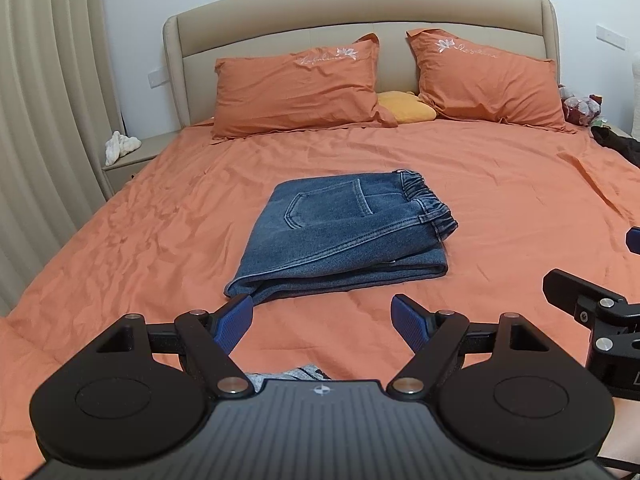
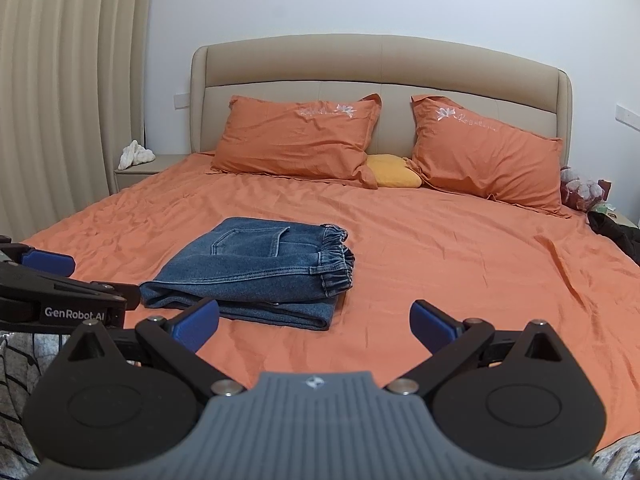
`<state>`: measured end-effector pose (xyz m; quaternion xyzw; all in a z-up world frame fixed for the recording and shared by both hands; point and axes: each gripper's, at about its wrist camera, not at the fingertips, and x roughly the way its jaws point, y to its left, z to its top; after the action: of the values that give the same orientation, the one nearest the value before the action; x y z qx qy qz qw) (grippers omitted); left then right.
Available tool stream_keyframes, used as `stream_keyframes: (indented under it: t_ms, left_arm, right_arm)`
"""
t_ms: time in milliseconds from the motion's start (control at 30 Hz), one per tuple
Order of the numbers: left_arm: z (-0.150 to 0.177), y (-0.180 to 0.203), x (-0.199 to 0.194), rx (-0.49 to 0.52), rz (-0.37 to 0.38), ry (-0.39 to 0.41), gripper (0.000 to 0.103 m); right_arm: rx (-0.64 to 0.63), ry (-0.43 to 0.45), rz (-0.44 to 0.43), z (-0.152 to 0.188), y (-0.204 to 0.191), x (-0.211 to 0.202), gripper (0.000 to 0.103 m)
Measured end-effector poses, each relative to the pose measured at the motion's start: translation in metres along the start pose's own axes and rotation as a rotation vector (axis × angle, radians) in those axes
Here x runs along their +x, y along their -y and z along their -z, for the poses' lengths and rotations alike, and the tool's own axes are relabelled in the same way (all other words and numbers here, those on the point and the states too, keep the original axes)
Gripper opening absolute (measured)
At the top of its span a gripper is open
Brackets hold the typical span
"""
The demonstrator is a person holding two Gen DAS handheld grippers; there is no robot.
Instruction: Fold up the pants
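The bed (image 1: 120, 216) fills most of the room, covered by a creased orange sheet, with a beige padded headboard (image 1: 360, 4) at 12 o'clock. A pleated beige curtain (image 1: 44, 100) hangs along the wall at 9 to 10 o'clock. Two orange pillows lean against the headboard: the left pillow (image 1: 296, 88) and the right pillow (image 1: 488, 84), each with white embroidered flowers near the top edge. A small yellow cushion (image 1: 406, 107) sits between them, touching both.

The pants (image 1: 344, 232), blue denim, lie folded into a compact, roughly rectangular stack near the middle of the sheet. The elastic waistband faces 2 o'clock, a back pocket shows on top, and the thick folded edge faces the foot of the bed. Nothing grips them.

A bedside cabinet (image 1: 132, 160) stands at 10 o'clock, carrying a white crumpled object (image 1: 120, 146). Dark items sit at the bed's 3 o'clock edge, too indistinct to identify.

The left gripper (image 1: 322, 322) is held at 6 o'clock over the foot of the bed, jaws spread wide and empty; its left blue pad (image 1: 234, 322) is just beside the pants' near corner, and contact cannot be confirmed. The right gripper (image 2: 316, 326) is held just to its right, jaws likewise wide apart, holding nothing, clear of the pants.
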<state>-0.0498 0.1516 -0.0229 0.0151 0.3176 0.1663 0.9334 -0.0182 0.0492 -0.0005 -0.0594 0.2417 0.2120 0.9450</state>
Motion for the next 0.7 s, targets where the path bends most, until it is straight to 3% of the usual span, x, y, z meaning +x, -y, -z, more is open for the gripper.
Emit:
stream_keyframes:
  t_ms: [700]
  left_arm:
    - [-0.0008,0.0015,-0.0007,0.003,0.002,-0.008,0.092]
  right_arm:
    - [0.010,0.009,0.004,-0.0002,0.0014,-0.0045,0.097]
